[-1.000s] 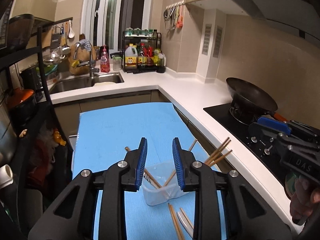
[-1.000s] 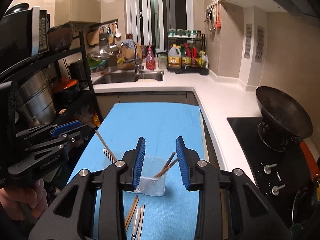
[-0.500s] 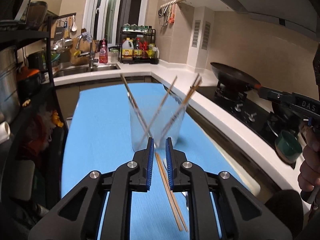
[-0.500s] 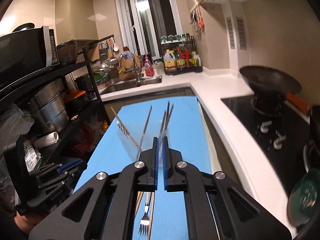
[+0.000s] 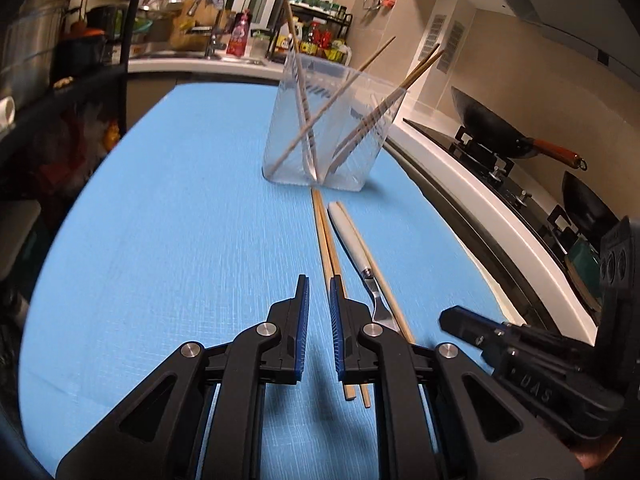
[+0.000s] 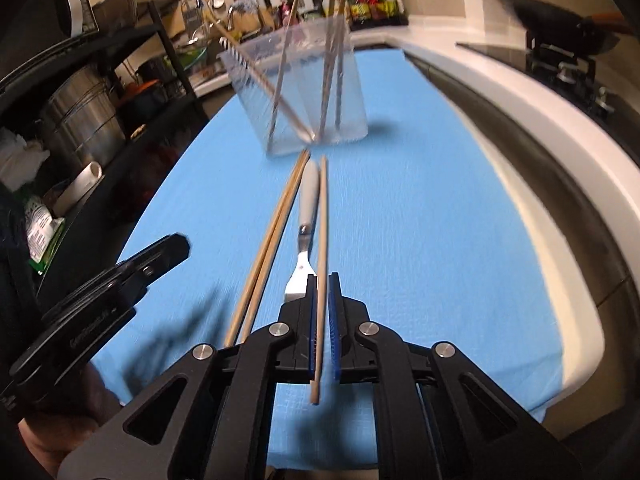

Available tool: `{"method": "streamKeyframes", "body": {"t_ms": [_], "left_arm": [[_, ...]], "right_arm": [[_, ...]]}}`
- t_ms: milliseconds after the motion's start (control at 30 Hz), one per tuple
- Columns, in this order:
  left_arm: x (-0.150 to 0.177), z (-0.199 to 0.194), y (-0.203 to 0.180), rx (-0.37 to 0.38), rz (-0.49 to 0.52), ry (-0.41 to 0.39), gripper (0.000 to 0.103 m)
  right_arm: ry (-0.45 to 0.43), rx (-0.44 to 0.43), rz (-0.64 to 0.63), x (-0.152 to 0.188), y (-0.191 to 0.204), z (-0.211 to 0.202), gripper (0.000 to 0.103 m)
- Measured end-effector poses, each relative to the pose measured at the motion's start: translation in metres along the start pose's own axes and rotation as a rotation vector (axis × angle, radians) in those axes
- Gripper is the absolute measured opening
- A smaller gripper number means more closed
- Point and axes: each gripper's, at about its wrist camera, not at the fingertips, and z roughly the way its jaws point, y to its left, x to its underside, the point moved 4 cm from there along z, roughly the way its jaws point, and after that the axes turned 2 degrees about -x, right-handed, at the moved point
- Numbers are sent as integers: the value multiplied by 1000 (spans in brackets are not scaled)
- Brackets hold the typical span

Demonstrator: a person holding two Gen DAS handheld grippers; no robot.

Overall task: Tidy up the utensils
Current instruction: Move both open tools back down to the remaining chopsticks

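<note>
Standing upright on the blue table [image 5: 168, 208], a clear plastic container [image 5: 332, 128] is seen holding several chopsticks leaned against its walls, with a pair of chopsticks [image 5: 326, 240], a fork [image 5: 356, 244] and a single chopstick [image 6: 323, 216] laid just before it. The left gripper [image 5: 318, 292] is angled down beside the pair, its jaws nearly pressed together on nothing. The right gripper [image 6: 323, 280] is tilted down likewise, jaws just eased slightly, the single chopstick lying between them.
</note>
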Motion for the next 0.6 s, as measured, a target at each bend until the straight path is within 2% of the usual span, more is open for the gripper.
{"method": "streamKeyframes", "body": {"t_ms": [167, 500, 600], "left_arm": [[10, 15, 0, 51, -41, 72, 11], [24, 26, -13, 54, -10, 119, 11], [26, 29, -14, 47, 2, 126, 11]], "right_arm": [[64, 52, -34, 10, 0, 21, 14], [65, 77, -79, 13, 2, 23, 15], [67, 89, -95, 14, 2, 23, 9]]}}
